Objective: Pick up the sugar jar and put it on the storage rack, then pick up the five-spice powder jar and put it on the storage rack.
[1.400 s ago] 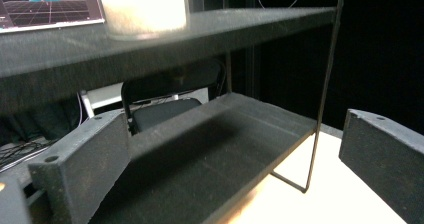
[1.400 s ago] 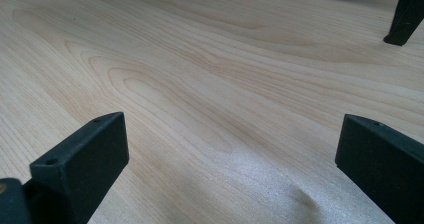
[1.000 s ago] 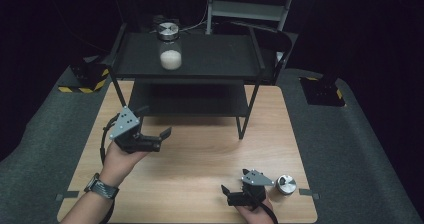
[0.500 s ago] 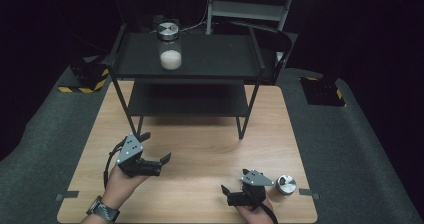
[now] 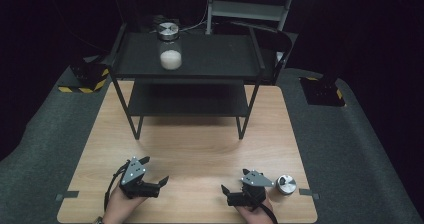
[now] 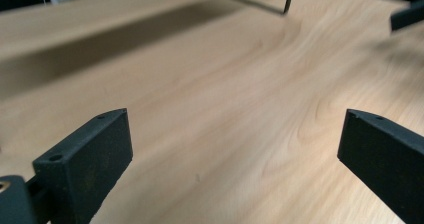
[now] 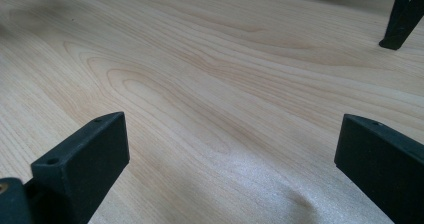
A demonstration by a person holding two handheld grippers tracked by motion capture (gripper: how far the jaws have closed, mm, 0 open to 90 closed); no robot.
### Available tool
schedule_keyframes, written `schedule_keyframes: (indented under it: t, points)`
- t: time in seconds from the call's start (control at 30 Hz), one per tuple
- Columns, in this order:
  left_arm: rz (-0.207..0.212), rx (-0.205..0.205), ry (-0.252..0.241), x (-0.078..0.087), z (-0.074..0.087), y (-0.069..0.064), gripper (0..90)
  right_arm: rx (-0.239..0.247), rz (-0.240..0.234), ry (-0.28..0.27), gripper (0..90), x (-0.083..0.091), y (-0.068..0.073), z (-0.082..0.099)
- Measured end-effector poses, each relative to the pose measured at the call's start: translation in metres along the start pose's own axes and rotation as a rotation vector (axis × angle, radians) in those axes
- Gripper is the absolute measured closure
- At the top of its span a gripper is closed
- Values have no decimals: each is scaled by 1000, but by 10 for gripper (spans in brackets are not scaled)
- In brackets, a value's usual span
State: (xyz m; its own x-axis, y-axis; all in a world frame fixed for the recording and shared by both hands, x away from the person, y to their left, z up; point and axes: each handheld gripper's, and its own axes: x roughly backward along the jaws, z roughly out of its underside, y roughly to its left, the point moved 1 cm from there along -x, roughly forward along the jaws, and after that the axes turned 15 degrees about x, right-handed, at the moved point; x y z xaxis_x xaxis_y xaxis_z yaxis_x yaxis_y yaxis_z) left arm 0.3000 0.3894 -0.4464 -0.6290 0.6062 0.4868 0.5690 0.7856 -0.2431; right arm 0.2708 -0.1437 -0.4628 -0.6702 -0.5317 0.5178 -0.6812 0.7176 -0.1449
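Observation:
A glass jar [image 5: 170,48] with white powder in its lower part and a metal lid stands on the top shelf of a black rack [image 5: 220,59]. A small round metal cap [image 5: 286,184] lies on the wooden table [image 5: 200,149], just right of my right gripper [image 5: 227,195]. That gripper is open, low at the near edge, and points left. My left gripper [image 5: 154,170] is open at the near left and points right. Bare wood lies between the wide-apart jaws of the left gripper [image 6: 235,149] and of the right gripper [image 7: 232,154].
The rack has a lower shelf [image 5: 190,100] and thin legs [image 5: 241,129] standing on the far half of the table. One leg [image 7: 399,24] shows ahead of the right gripper. Grey mat [image 5: 350,149] surrounds the table. A pale metal stand [image 5: 247,9] sits behind the rack.
My left gripper has drawn back from mid-table toward the near edge, staying open. The right gripper, the cap and the jar have not moved.

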Motion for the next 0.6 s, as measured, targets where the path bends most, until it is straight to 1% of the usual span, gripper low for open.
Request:
schedule_keyframes:
  t: [0.07,0.1,0.13,0.17,0.2,0.23,0.3,0.43,0.6]
  points:
    - [0,-3,10,0,6,1,20,4,11,2,6,0,2,0]
    - [0,-3,10,0,6,1,37,8,15,2,5,0,3,-1]
    - [-5,-1,24,0,8,1,41,11,19,4,3,0,4,-1]
    - [-20,-3,17,1,10,-1,40,16,22,7,2,0,5,-2]
    - [-20,-3,17,1,10,-1,38,16,22,7,2,0,5,-2]
    - [-18,-12,19,2,10,0,38,21,20,14,1,-1,6,-3]
    - [-31,-14,26,2,9,-2,26,19,20,23,2,-2,6,-4]
    - [-36,-33,27,3,9,-3,20,15,30,26,2,-2,7,-5]
    - [-31,-43,25,5,12,-5,13,32,33,35,3,-3,9,-7]
